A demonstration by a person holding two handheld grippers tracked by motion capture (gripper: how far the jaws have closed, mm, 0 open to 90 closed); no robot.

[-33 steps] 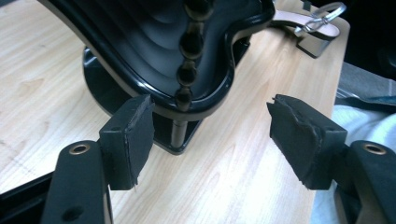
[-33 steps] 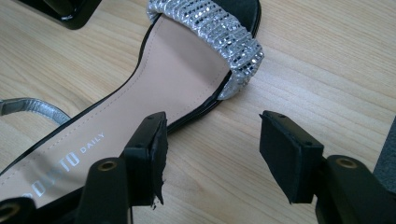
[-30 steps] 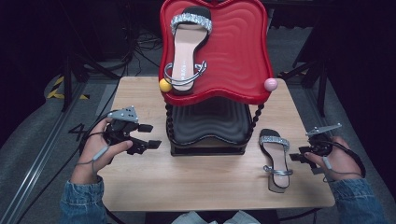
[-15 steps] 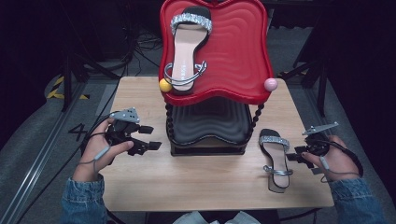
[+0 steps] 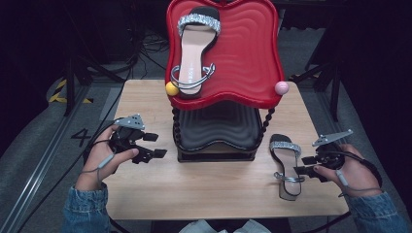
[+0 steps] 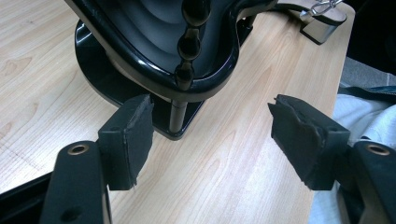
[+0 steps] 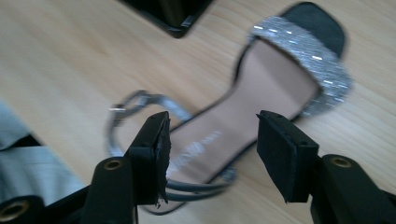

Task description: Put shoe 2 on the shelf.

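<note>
Lying lower right of the high view on the table [image 5: 145, 194], the sandal [image 5: 284, 165] looks light, with a stiff sole and floppy strap; grip the sole's edges. Right gripper [image 5: 305, 165] gapes beside it; left gripper [image 5: 154, 145] gapes empty.

A black-soled sandal [image 5: 284, 167] with a glittering silver toe band, beige insole and loose silver ankle strap lies flat on the wooden worktop [image 5: 204, 189], toe toward the black stand.
</note>
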